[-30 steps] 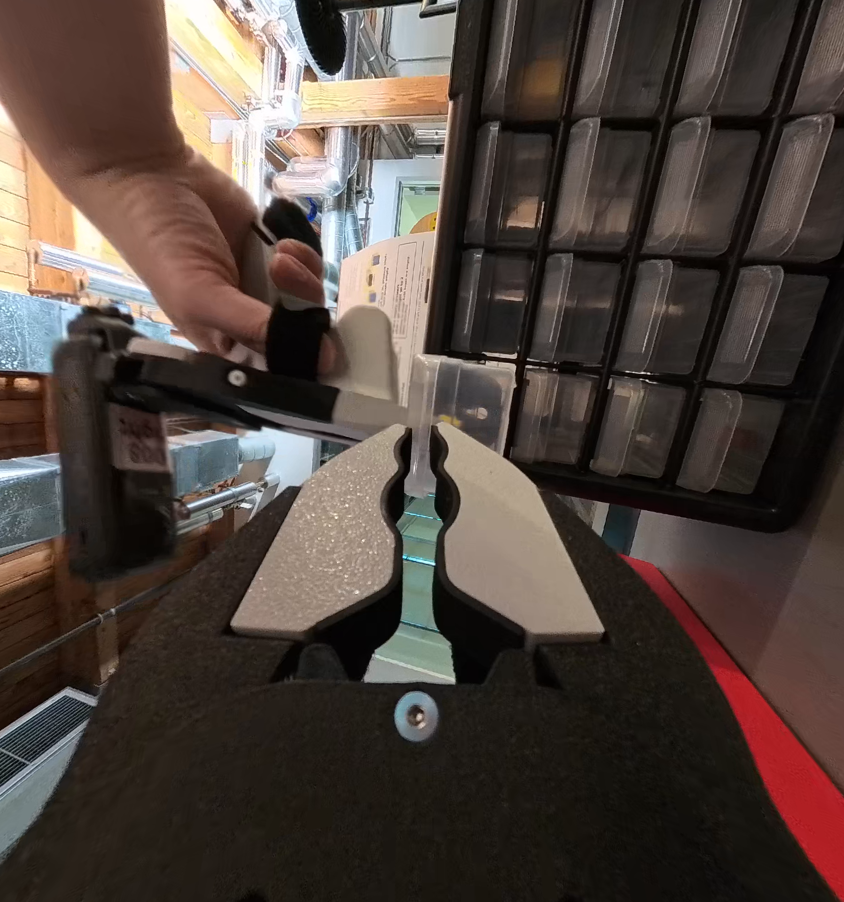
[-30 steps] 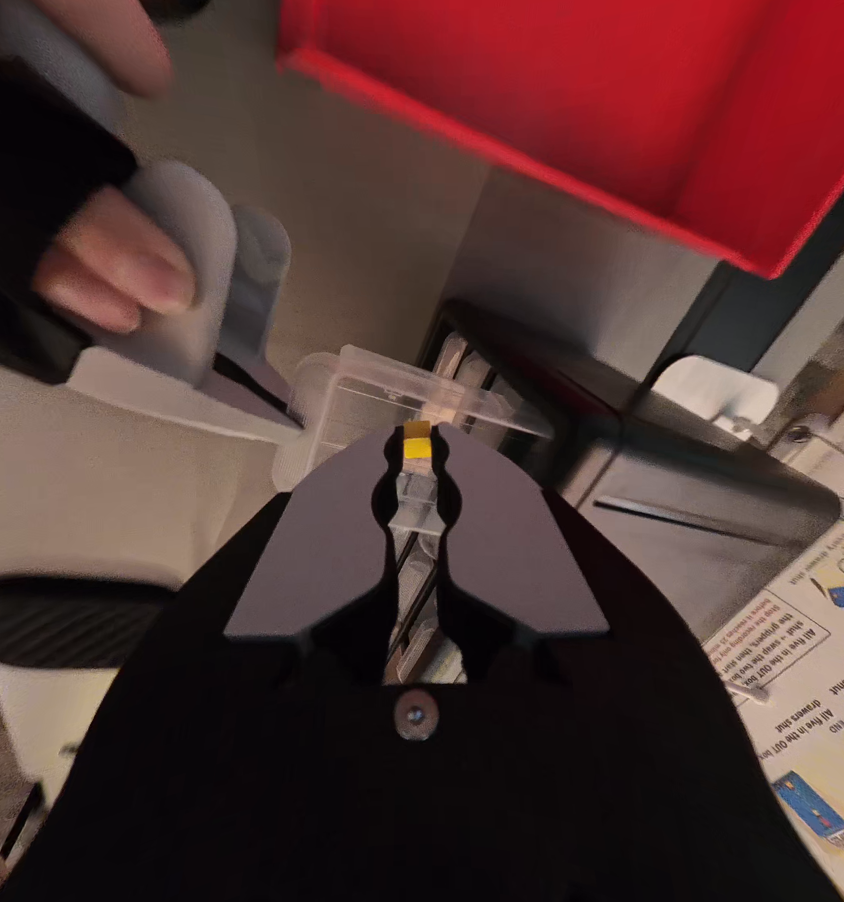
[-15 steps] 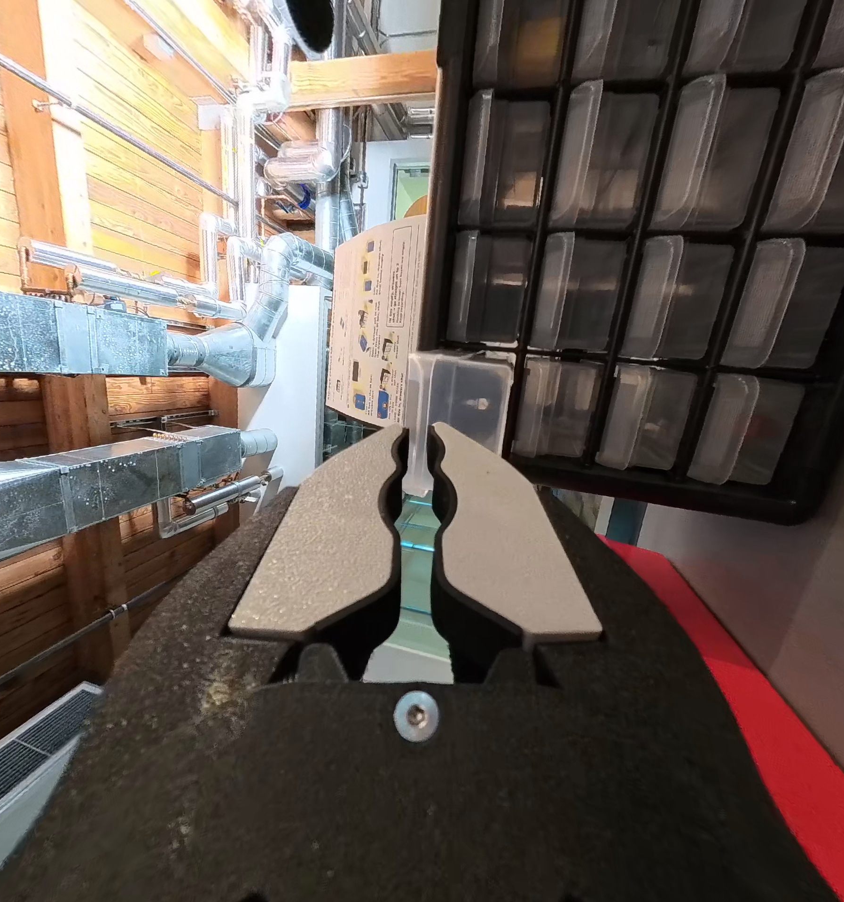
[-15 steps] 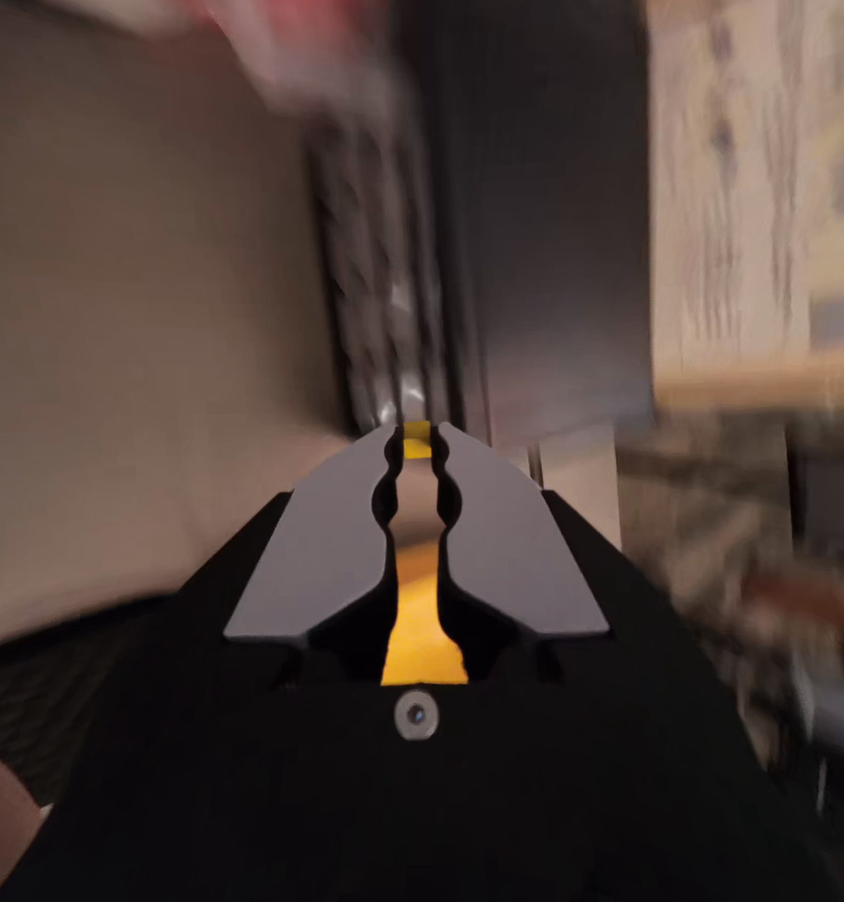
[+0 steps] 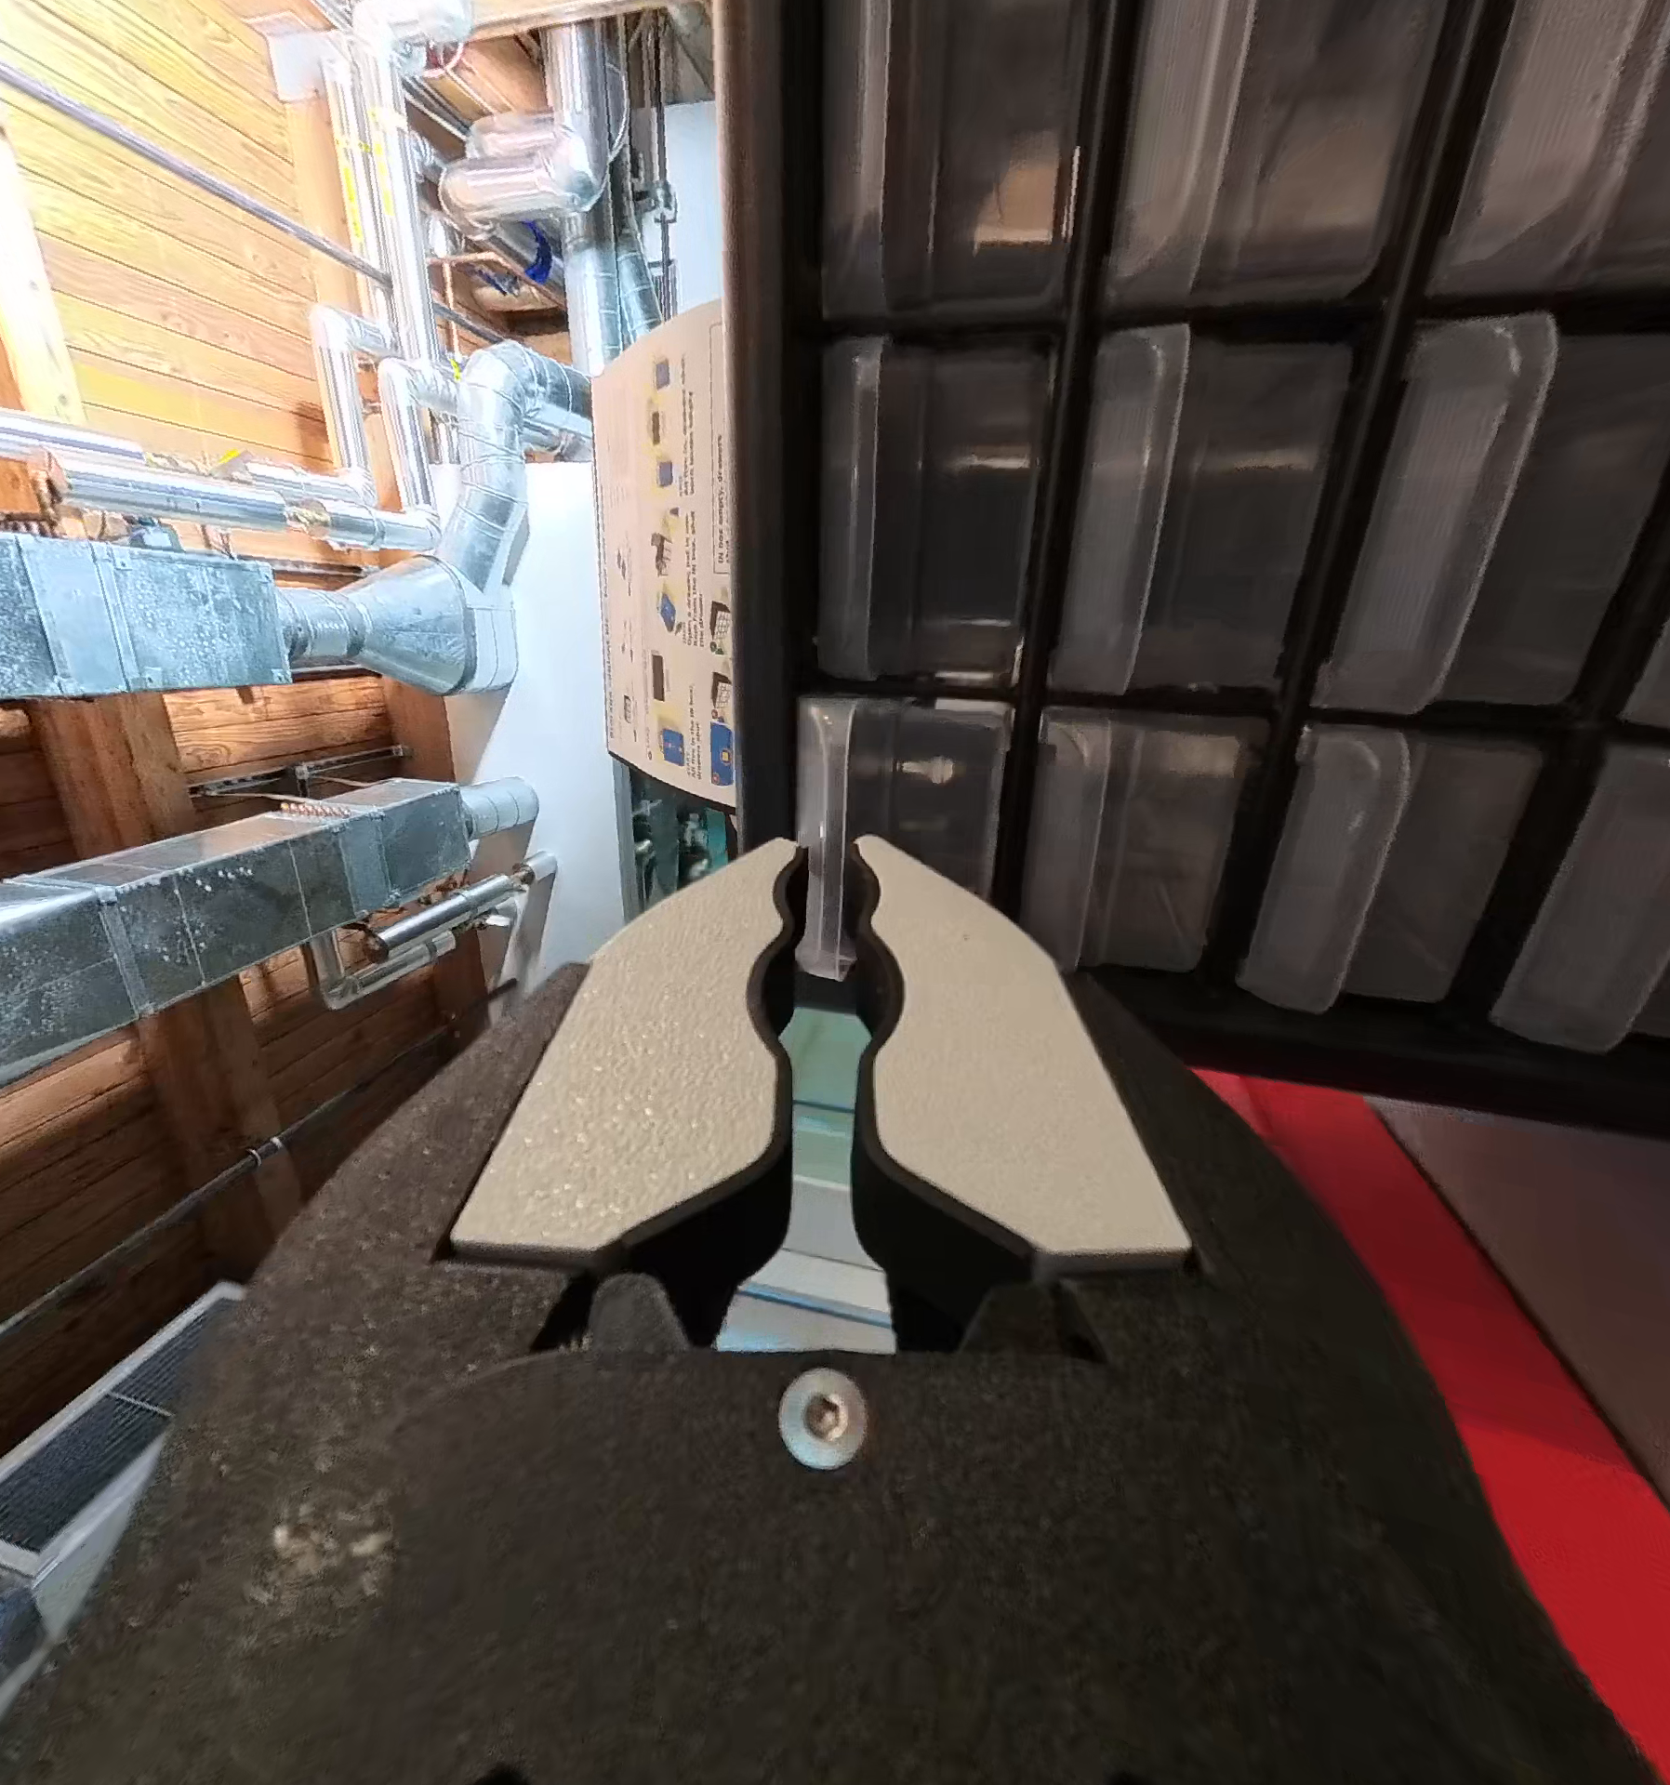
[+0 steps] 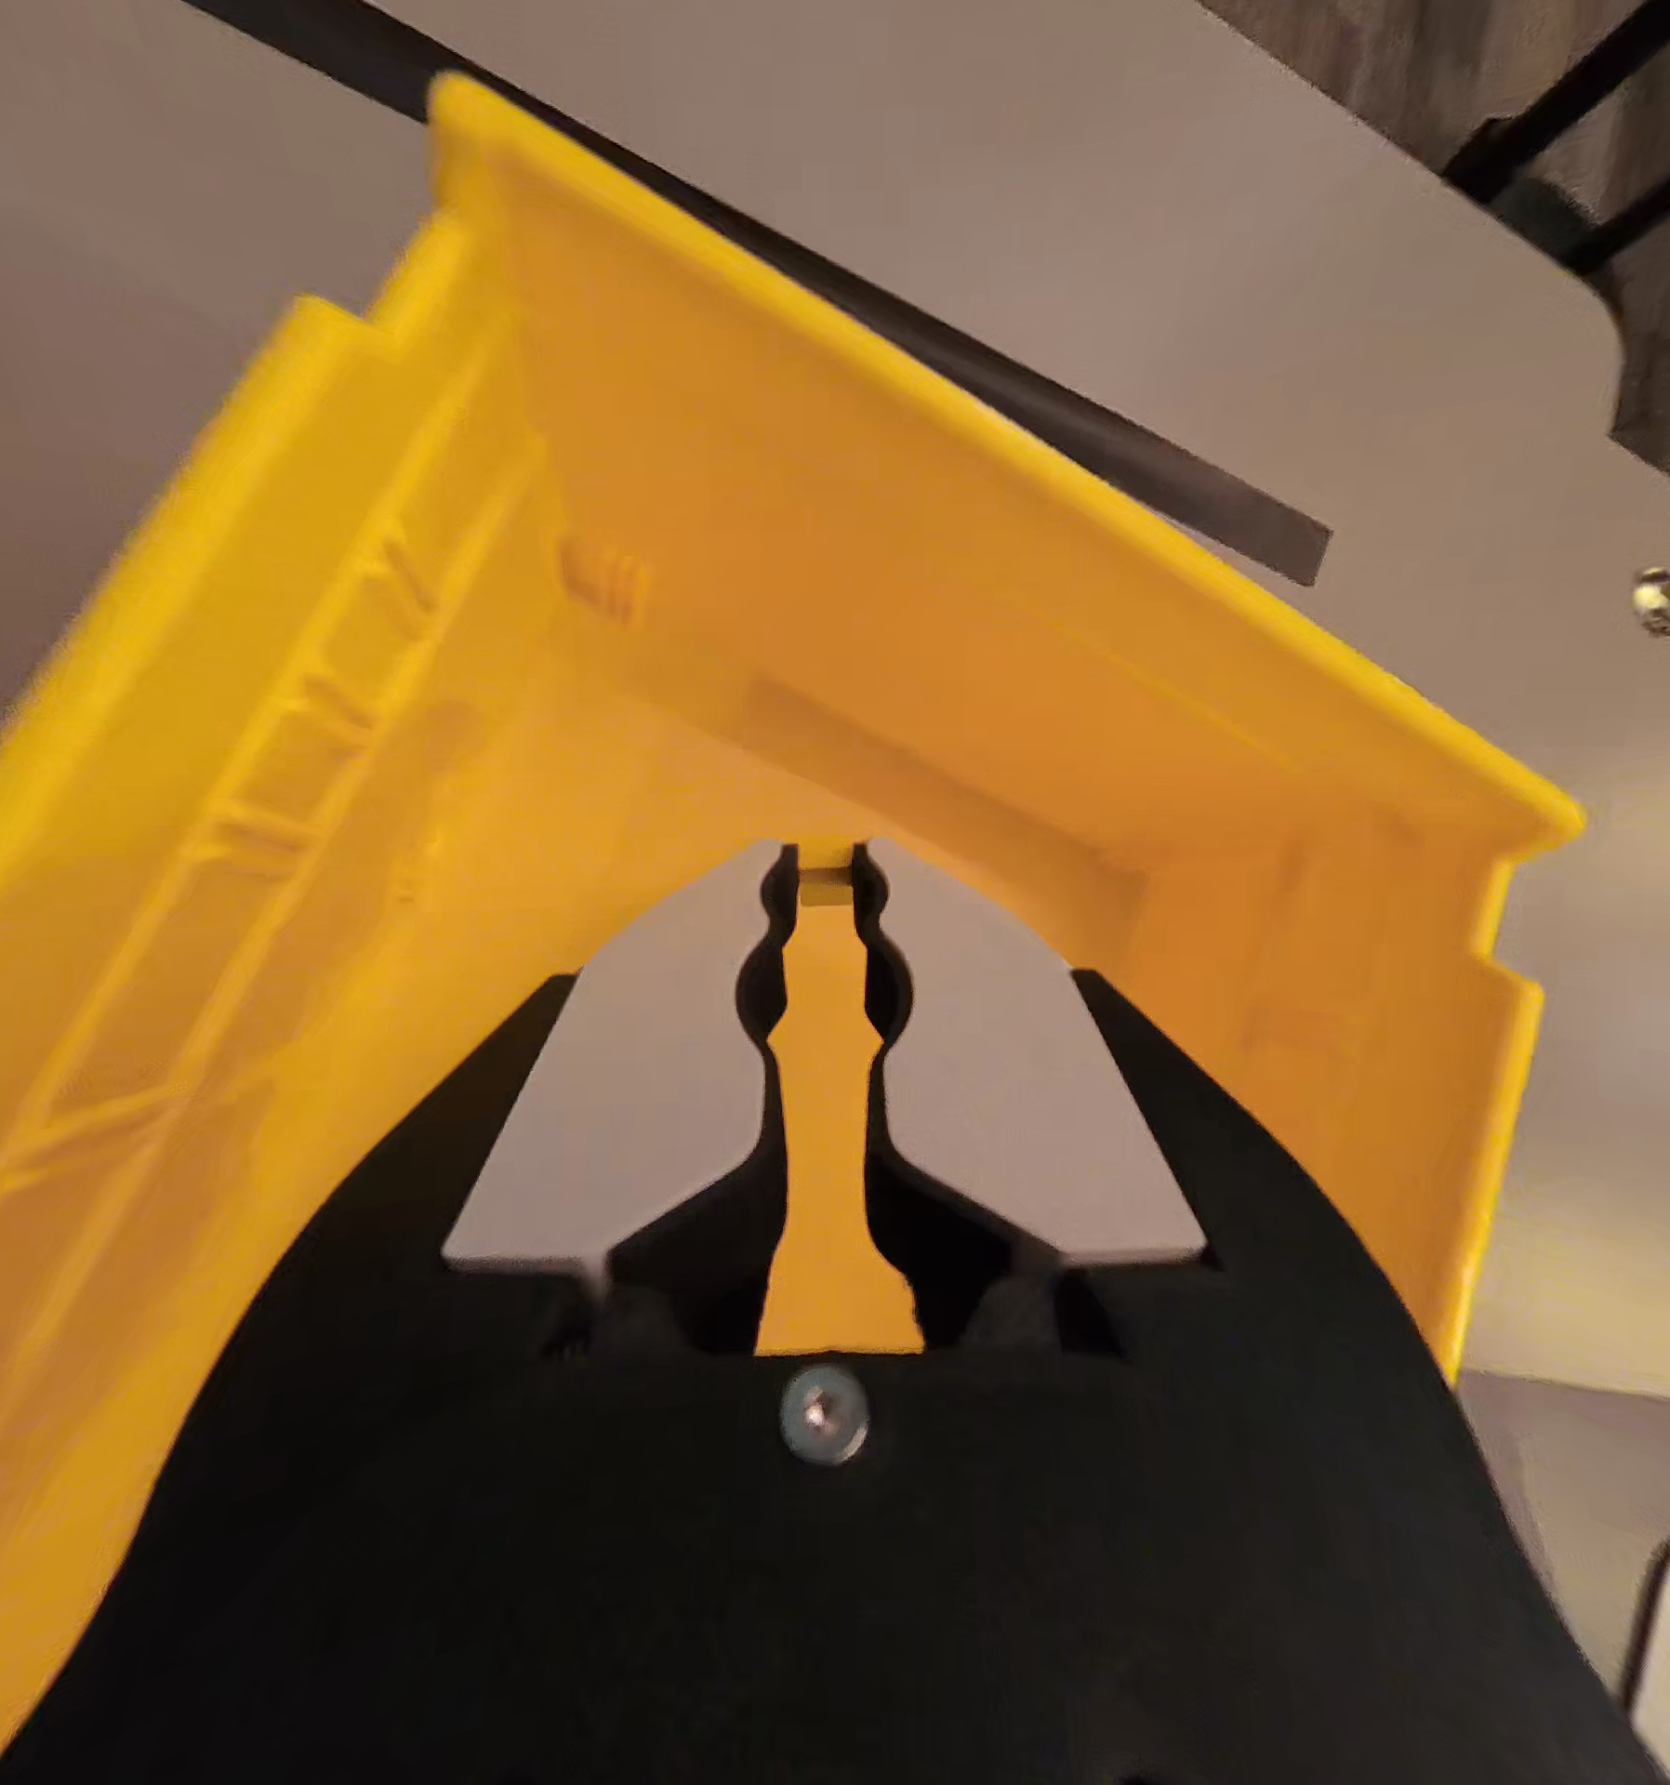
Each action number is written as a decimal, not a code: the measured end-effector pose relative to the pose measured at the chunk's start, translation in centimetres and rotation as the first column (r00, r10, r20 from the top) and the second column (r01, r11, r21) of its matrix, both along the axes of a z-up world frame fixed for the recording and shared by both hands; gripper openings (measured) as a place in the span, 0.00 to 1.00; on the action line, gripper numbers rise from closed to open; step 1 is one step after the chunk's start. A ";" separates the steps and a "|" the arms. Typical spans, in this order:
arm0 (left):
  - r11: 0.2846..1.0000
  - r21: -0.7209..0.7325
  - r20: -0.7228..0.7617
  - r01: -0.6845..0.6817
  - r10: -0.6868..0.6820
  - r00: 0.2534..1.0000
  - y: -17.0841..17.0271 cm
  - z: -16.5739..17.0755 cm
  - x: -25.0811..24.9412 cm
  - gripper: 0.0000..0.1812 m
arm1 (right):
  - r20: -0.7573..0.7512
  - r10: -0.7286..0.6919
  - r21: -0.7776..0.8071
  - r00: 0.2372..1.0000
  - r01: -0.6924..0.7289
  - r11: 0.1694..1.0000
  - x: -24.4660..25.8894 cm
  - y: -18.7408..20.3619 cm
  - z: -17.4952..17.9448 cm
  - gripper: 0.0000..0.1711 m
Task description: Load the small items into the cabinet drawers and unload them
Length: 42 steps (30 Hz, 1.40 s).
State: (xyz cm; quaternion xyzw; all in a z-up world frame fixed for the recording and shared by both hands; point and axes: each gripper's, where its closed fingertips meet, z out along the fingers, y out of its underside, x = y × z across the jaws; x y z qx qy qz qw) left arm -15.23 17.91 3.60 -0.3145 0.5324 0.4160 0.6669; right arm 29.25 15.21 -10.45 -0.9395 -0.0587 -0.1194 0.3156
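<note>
Unloading looks like the step in hand. Your left tool (image 5: 823, 850) is pinched on the clear handle of a corner drawer (image 5: 899, 773) in the cabinet (image 5: 1063, 676), the drawer sitting almost flush. Your right tool (image 6: 826, 855) is nearly closed on a small yellow block (image 6: 823, 884), poised over the yellow bin (image 6: 812, 599). Next move, likely: open up and drop it inside.

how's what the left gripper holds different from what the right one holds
The left gripper pinches the clear handle tab of a see-through cabinet drawer; the right gripper pinches a small yellow piece.
The drawer sits in its black cabinet; the yellow piece hangs free before a yellow bin.
Both sit at the jaws' tips.
</note>
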 end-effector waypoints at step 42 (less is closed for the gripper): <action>0.977 -0.106 0.057 0.186 -0.181 0.982 -6.1 -3.6 8.8 0.07 | 0.066 -0.119 0.139 0.991 0.109 0.984 1.1 -3.8 7.4 0.19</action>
